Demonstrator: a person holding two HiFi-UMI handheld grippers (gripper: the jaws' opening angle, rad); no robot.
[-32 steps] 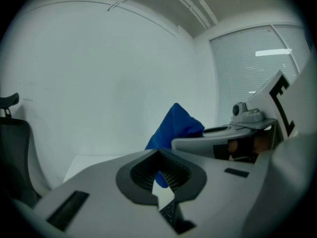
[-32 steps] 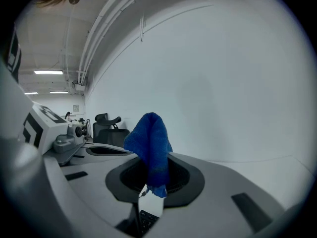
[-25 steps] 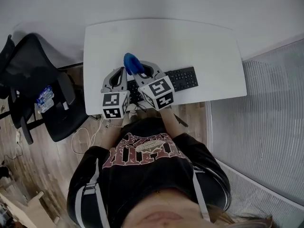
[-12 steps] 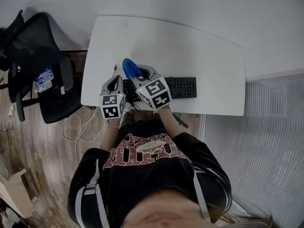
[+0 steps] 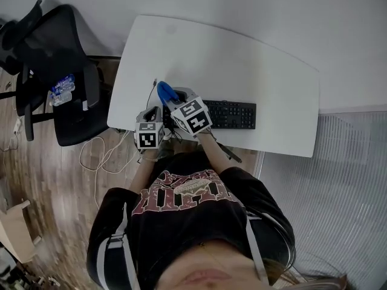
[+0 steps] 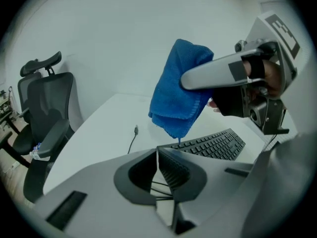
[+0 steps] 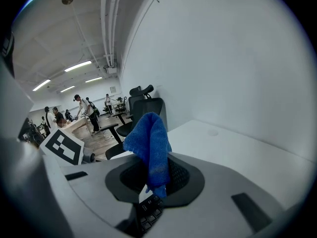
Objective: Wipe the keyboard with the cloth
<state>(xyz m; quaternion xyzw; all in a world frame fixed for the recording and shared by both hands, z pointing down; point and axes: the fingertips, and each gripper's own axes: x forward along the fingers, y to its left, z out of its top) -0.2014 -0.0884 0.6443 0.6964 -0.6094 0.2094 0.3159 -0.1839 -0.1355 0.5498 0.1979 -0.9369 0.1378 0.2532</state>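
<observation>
The right gripper (image 7: 154, 176) pinches the blue cloth (image 7: 148, 143) above the nine-o'clock end of the keyboard (image 5: 233, 114). The left gripper (image 6: 159, 168) has its jaws pressed together, empty. Gripped by one fold, the cloth could tug free, or a hard swipe could shove the unheld keyboard.

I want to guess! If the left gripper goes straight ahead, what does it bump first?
Probably the blue cloth hanging from the right gripper; depth is hard to judge.

White table (image 5: 242, 59) w/ black keyboard (image 5: 233, 115) + cable end (image 6: 135, 129)
</observation>
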